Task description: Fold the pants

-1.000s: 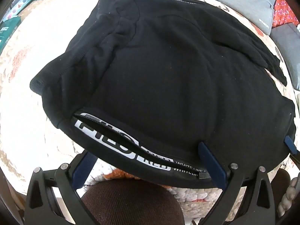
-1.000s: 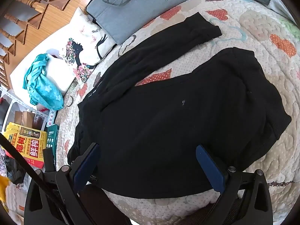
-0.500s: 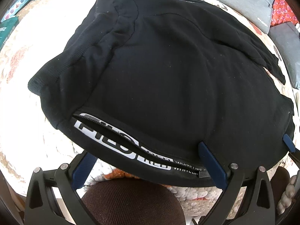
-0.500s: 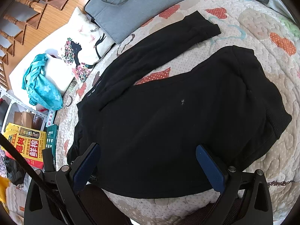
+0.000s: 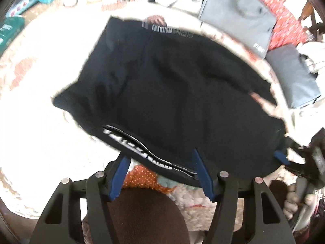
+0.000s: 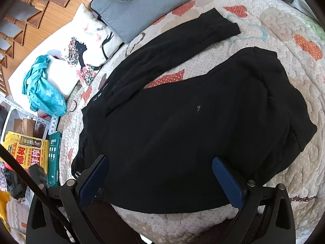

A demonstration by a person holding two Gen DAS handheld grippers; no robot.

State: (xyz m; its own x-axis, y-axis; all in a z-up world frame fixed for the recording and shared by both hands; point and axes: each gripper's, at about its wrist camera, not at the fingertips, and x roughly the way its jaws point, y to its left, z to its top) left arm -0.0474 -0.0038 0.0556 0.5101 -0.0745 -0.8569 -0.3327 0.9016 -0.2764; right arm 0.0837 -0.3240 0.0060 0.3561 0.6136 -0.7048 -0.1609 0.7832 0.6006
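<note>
Black pants [image 6: 193, 122] lie on a quilted bedspread [image 6: 284, 30], partly folded, with one leg [image 6: 182, 40] stretched toward the far side. In the left wrist view the pants [image 5: 172, 93] show a white-lettered side stripe [image 5: 142, 150] along the near edge. My left gripper [image 5: 160, 168] is open, its blue fingers [image 5: 200, 172] at the near edge over the stripe, holding nothing. My right gripper [image 6: 160, 174] is open, its fingers [image 6: 225, 179] resting at the pants' near edge. The right gripper's blue finger shows at the far right of the left view [image 5: 281, 156].
A grey laptop bag [image 6: 142, 2] lies beyond the pants, beside a printed white cushion [image 6: 89, 46] and a teal cloth [image 6: 42, 87]. A yellow packet [image 6: 26, 150] and a green box [image 6: 53, 158] lie at the left. A dark grey bag [image 5: 294, 77] lies at the right.
The left gripper has pulled back and up, so the pants look smaller and the view is blurred; its fingers stand a little closer together. The right gripper has hardly moved.
</note>
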